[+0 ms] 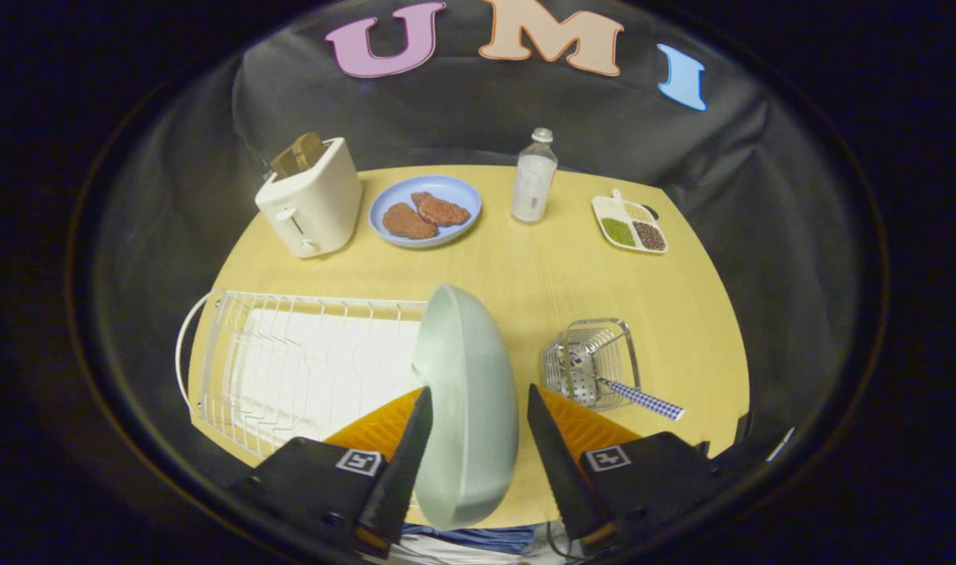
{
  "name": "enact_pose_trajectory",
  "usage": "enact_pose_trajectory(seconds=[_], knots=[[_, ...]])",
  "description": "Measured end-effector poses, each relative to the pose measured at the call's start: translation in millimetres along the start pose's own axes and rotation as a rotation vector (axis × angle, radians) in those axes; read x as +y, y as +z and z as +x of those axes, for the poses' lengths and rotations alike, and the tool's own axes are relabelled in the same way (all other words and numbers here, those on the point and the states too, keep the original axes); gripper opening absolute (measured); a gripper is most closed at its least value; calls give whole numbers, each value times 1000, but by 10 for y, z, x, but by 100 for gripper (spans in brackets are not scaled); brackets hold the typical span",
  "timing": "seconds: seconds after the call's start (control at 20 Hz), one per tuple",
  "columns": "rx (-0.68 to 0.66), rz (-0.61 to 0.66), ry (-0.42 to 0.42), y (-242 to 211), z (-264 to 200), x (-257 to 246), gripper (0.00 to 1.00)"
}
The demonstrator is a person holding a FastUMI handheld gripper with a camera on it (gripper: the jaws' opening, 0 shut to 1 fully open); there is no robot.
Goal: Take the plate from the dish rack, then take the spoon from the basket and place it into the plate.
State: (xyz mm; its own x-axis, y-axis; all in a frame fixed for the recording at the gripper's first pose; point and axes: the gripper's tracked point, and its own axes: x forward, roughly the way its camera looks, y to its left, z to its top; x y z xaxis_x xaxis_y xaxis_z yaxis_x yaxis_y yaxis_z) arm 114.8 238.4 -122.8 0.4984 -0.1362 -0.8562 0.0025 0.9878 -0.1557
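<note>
A pale green plate (464, 345) stands on its edge at the right end of the white wire dish rack (290, 369). My gripper (478, 396) is open and straddles the plate. One finger sits against the plate's left face, and a small gap shows between the other finger and its right face. To the right of the fingers stands a small wire basket (596, 357). It holds a spoon (643, 400) whose blue checked handle sticks out toward the table's right edge.
At the back of the yellow table (541, 275) stand a cream toaster (313, 196) with toast, a blue plate of meat (425, 210), a clear bottle (534, 179) and a divided dish of grains (629, 224). A white tray lies under the rack.
</note>
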Motion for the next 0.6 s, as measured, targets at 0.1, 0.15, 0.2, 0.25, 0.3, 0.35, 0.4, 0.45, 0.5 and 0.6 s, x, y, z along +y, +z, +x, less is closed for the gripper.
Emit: enact_pose_trajectory(seconds=[0.1, 0.15, 0.2, 0.25, 0.3, 0.35, 0.4, 0.45, 0.5, 0.6], knots=[[19, -21, -44, -35, 59, 11, 82], [28, -42, -63, -57, 76, 13, 77], [26, -42, -79, -50, 76, 29, 72], [21, -51, -97, -33, 60, 53, 66], [16, -75, -116, -30, 61, 78, 61], [7, -98, -135, -6, 47, 91, 56], [-3, -101, -157, -11, 15, 119, 51], [-7, -136, -178, 5, 15, 142, 46], [-13, -165, -197, 17, 2, 154, 41], [-11, -191, -229, 31, -53, 204, 36]])
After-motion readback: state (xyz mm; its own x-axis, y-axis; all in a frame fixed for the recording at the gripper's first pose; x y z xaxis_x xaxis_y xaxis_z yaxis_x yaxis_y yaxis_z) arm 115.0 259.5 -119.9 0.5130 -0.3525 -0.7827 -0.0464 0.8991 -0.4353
